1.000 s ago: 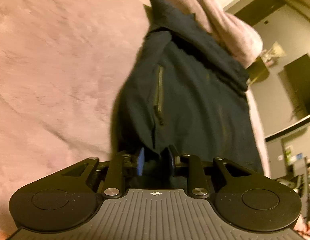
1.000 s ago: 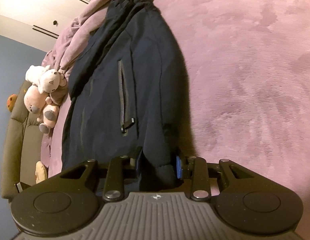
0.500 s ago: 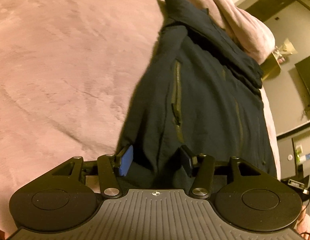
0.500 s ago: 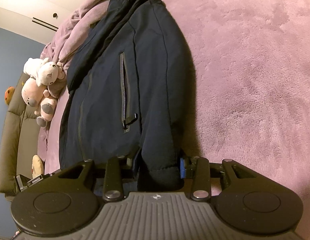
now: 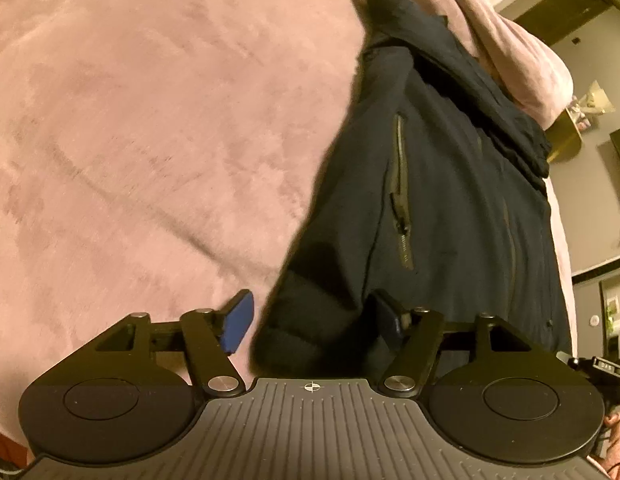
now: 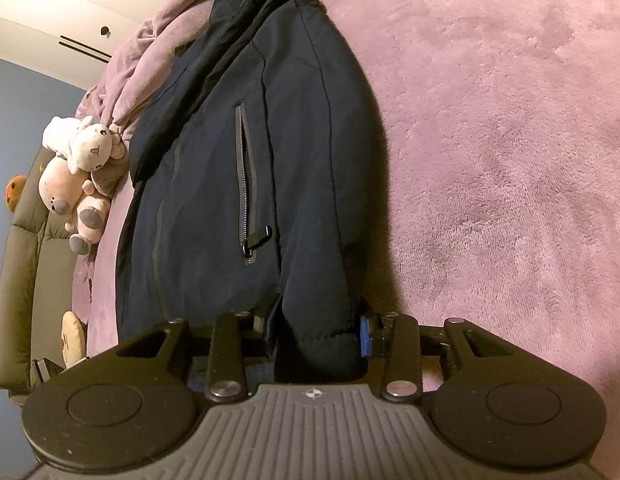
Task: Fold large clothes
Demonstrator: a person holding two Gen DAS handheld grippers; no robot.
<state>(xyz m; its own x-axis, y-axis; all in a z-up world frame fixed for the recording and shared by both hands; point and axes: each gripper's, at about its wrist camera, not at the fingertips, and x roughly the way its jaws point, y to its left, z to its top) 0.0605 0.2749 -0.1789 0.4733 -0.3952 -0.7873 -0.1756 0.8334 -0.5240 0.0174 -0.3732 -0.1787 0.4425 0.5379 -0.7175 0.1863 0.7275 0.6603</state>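
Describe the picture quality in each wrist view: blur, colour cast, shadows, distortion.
Left wrist view: warm orange cast, the pink blanket smeared by motion blur, the dark jacket nearly featureless. Right wrist view: sharper and cooler, the pocket zipper crisp, the jacket casting a dark shadow on the blanket. Both views: fisheye bending, dark corners.

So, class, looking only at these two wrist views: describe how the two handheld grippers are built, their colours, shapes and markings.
Both the left gripper and the right gripper share one design: a grey ribbed top plate with a small crosshair mark, flanked by two black round discs. Black linkage arms with silver pivot bolts carry the fingers, which are faced with blue pads.
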